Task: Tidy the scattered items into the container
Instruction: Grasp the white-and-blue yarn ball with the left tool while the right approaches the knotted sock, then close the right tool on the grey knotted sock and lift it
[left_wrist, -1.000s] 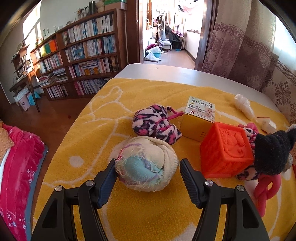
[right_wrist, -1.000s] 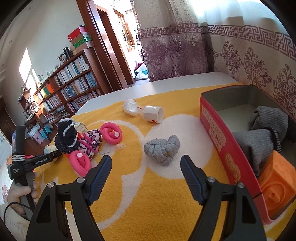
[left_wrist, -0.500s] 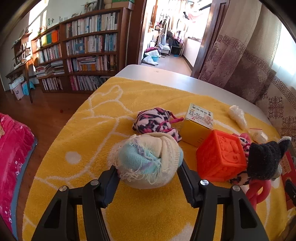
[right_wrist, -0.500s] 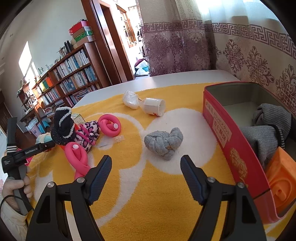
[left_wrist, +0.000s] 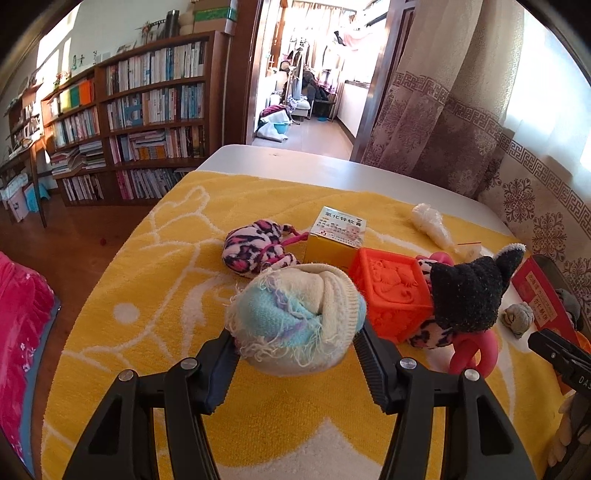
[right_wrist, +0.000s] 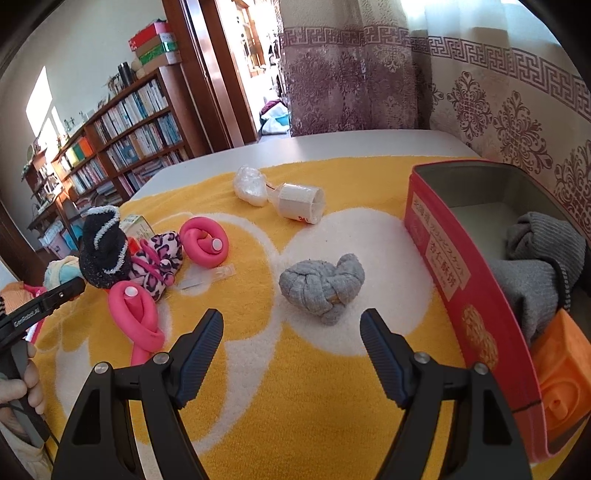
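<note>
Sock ball (left_wrist: 295, 317) now lifted, L fingers (left_wrist: 364, 350) clamped.

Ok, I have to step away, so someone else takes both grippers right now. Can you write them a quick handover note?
Left gripper: shut on the cream-and-blue sock ball, lifted off the yellow towel.
Right gripper: open, empty, hovering short of the grey sock ball.
Done: grey socks and an orange block are in the red tin.
Left: the held ball, grey ball, black sock, leopard socks, pink rings, orange cube, yellow box.
</note>
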